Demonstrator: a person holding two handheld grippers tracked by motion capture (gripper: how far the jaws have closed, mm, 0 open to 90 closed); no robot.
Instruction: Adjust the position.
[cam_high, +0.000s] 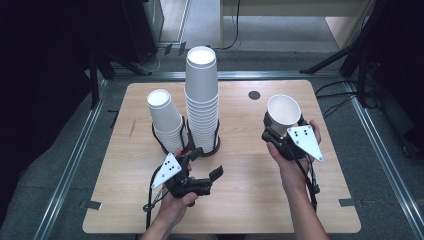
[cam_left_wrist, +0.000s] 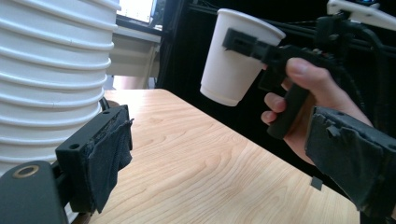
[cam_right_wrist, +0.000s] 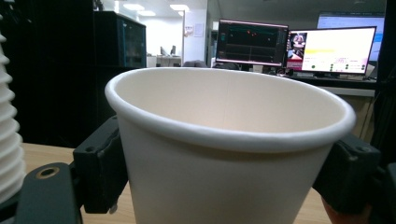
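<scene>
Two stacks of paper cups stand on the tabletop (cam_high: 240, 200): tall stack (cam_high: 202, 102) at about 12 o'clock from the left gripper (cam_high: 207, 167), short stack (cam_high: 166, 121) at its 10 o'clock, both upside down in black ring holders.

Right gripper (cam_high: 281, 131) clamps a single cup (cam_high: 283, 114) by its side walls, mouth up, held off the tabletop at roughly 3 o'clock from the tall stack. Left gripper is open, empty, jaws level beside the tall stack's base.

Step looks like carrying the cup off to set it down: keep it upright, squeeze lightly so the paper wall doesn't buckle, lower until the base sits flat, then release.

Hidden: cup base in the right gripper view, exact pad contact, stack bottoms behind the rings.
</scene>
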